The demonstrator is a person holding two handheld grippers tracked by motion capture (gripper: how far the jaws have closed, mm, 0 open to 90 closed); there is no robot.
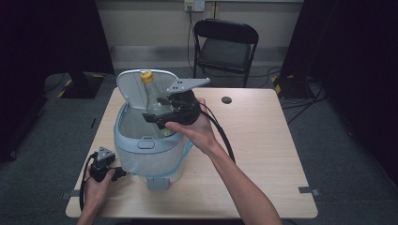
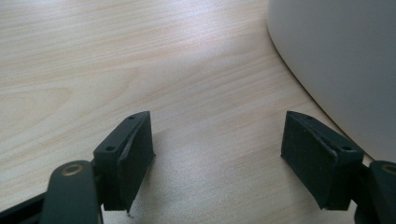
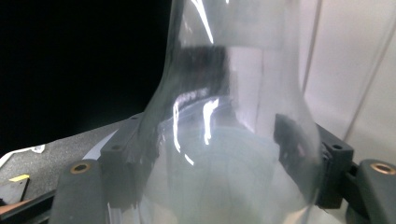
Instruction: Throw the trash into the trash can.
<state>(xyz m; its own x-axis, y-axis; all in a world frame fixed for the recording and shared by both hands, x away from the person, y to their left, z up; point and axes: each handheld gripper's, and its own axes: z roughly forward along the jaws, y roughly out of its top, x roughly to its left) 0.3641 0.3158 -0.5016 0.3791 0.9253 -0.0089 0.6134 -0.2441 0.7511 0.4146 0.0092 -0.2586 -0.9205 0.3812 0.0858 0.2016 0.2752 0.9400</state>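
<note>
- I see the counter [image 1: 263,154] carrying a pale bin [image 1: 148,154] with its lid [image 1: 136,89] tipped up.
- My clear bottle [image 1: 152,101] stands upright in the bin's mouth, long axis vertical, yellow cap [image 1: 147,76] on top.
- My right hand [image 1: 199,131] reaches in from the side, its right hand-held gripper [image 1: 157,117] level, jaws apparently clamped around the bottle's shoulder, though glare blurs contact.
- The left hand-held gripper [image 2: 217,154] rests low on the counter beside the bin, jaws apart, empty.
</note>
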